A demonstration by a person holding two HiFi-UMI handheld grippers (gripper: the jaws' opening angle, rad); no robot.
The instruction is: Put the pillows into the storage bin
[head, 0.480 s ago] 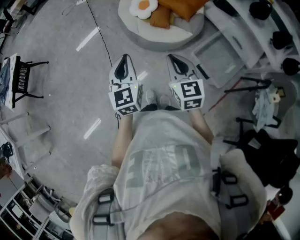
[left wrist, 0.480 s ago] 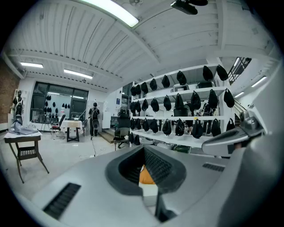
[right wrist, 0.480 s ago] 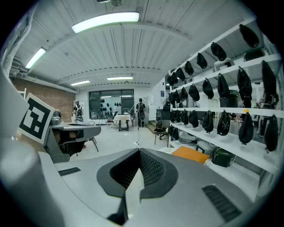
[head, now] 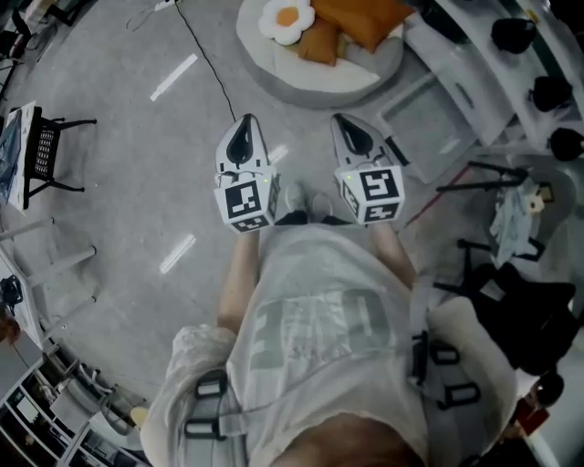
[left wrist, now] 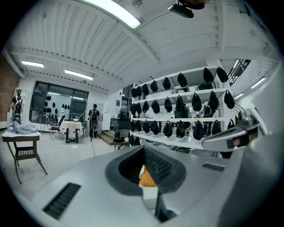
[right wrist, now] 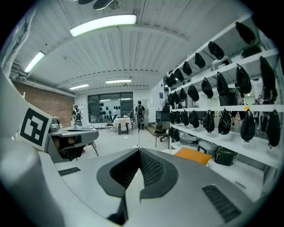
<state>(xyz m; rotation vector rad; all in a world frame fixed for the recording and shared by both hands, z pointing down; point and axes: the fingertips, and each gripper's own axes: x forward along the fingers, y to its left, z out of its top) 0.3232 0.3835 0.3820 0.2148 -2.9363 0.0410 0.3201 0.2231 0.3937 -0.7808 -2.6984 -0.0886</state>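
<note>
Orange pillows (head: pixel 363 18) on round white cushion (head: pixel 347 80)

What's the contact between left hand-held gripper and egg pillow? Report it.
Apart: head view shows bare floor between left hand-held gripper and egg pillow.

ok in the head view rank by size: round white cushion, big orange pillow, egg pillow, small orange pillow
1. round white cushion
2. big orange pillow, cut off at the top edge
3. egg pillow and small orange pillow look alike, unranked
</note>
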